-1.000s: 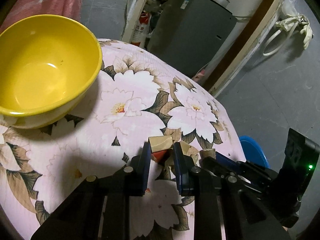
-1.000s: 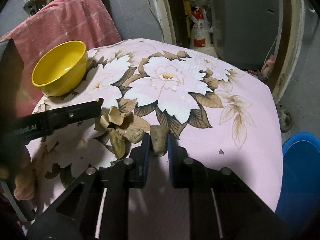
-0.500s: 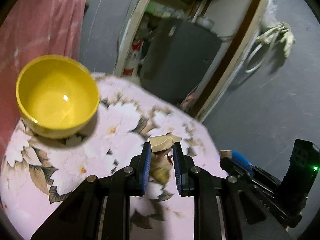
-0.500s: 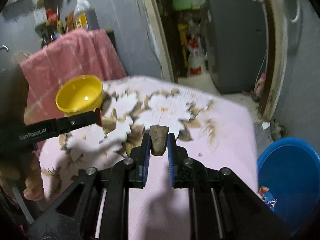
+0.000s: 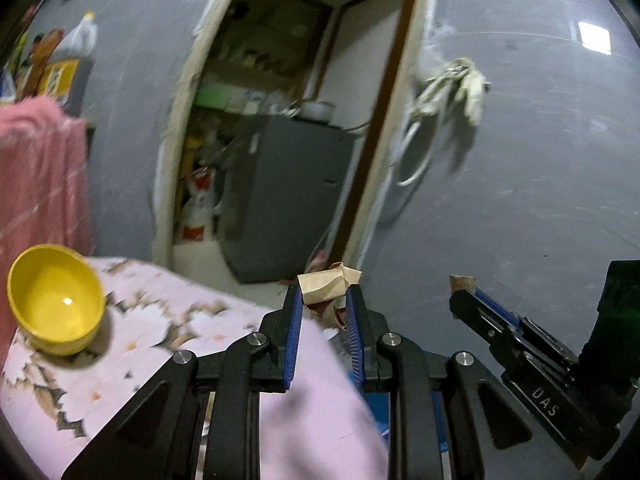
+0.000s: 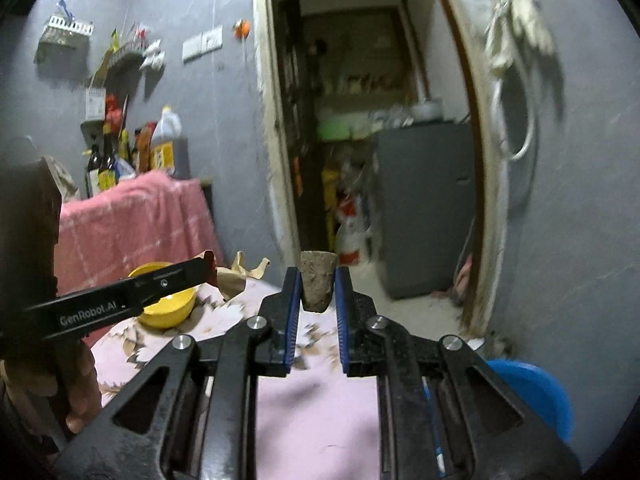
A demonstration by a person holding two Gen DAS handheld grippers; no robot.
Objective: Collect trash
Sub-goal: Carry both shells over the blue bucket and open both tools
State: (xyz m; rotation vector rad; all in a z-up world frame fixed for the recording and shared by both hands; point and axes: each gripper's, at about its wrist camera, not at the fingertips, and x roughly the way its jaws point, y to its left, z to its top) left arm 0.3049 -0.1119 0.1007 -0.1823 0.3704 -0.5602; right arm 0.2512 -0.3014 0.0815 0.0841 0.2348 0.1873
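Observation:
My left gripper (image 5: pixel 322 300) is shut on a crumpled brown paper scrap (image 5: pixel 326 285), held in the air past the edge of the pink floral table (image 5: pixel 180 344). My right gripper (image 6: pixel 317 292) holds a brown wedge-shaped lump (image 6: pixel 318 286) between its pads, which still touch it near the top; its jaws are opening. In the left wrist view the right gripper (image 5: pixel 464 294) shows at the right with the lump (image 5: pixel 462 281) at its tip. In the right wrist view the left gripper (image 6: pixel 206 270) reaches in from the left with its paper (image 6: pixel 236 278).
A yellow bowl (image 5: pixel 56 300) stands on the table's far left. A blue bucket (image 6: pixel 532 396) sits on the floor at the lower right, below the table's edge. A hand (image 6: pixel 80 392) grips the left tool. A doorway with a grey fridge (image 6: pixel 424 204) lies ahead.
Both grippers lifted off the table with their scraps and tilted up toward the doorway. The right jaws have spread a little around the lump.

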